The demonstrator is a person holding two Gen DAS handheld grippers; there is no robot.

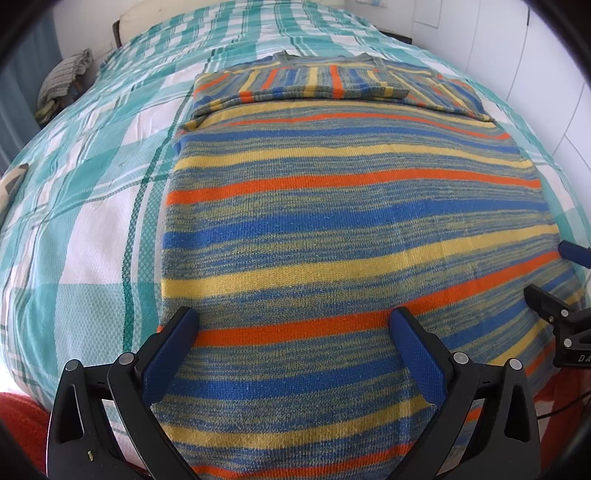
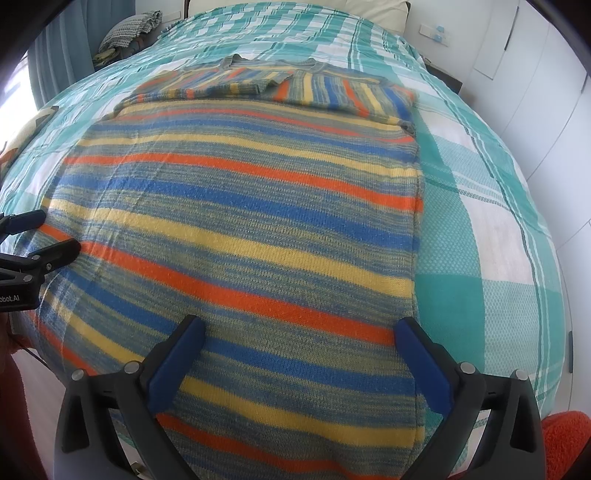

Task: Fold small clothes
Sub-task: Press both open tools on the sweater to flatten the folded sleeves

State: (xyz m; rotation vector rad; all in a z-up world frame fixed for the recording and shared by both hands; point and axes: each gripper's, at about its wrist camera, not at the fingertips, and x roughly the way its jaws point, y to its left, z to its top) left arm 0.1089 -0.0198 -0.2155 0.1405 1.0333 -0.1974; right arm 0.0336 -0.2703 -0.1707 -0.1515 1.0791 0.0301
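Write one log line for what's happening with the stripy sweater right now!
stage: sleeves folded in | striped sweater flat on plaid bedspread | left gripper open over hem | right gripper open over hem

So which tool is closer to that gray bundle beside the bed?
Left. The left tool is over the sweater's hem on the gray bundle's side; the right tool is farther across.

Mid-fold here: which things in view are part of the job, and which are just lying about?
Job:
striped sweater, sleeves folded across its chest
left gripper, jaws open over the hem
right gripper, jaws open over the hem

Lying about:
checked bedspread
grey bundle beside the bed
pillow
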